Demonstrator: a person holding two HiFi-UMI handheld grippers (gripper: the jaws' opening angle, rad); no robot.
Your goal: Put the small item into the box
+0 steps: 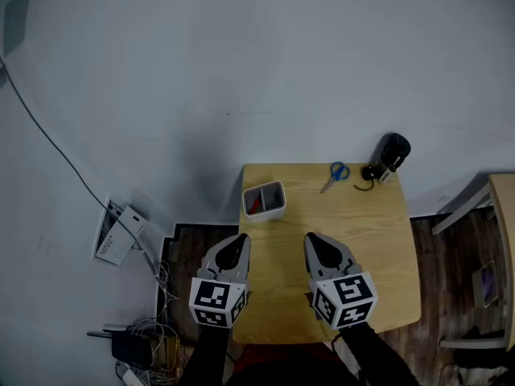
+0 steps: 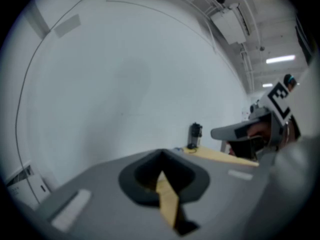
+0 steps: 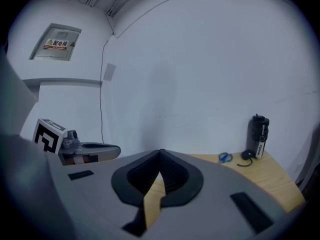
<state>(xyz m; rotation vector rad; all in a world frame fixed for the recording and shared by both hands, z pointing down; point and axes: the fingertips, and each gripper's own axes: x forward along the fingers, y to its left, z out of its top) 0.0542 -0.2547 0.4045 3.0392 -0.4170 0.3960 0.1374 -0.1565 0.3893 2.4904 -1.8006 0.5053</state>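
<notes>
A white box (image 1: 264,201) with something red inside stands at the far left corner of the small wooden table (image 1: 354,240). Blue-handled scissors (image 1: 335,174) (image 3: 224,157) lie near the far edge. Beside them are a small black corded item (image 1: 368,174) (image 3: 245,156) and a black bottle (image 1: 392,153) (image 3: 259,136) (image 2: 195,134). My left gripper (image 1: 240,238) (image 2: 161,155) hovers over the table's near left edge, just short of the box, shut and empty. My right gripper (image 1: 314,238) (image 3: 161,154) hangs over the table's near middle, also shut with nothing held. Each gripper shows in the other's view, the right gripper (image 2: 250,131) and the left gripper (image 3: 85,151).
A white wall rises behind the table. Cables and a white device (image 1: 117,232) lie on the floor to the left, with a black adapter (image 1: 129,346) nearer. Light wooden furniture (image 1: 495,207) stands to the right. A wall-mounted panel (image 3: 57,41) is high up.
</notes>
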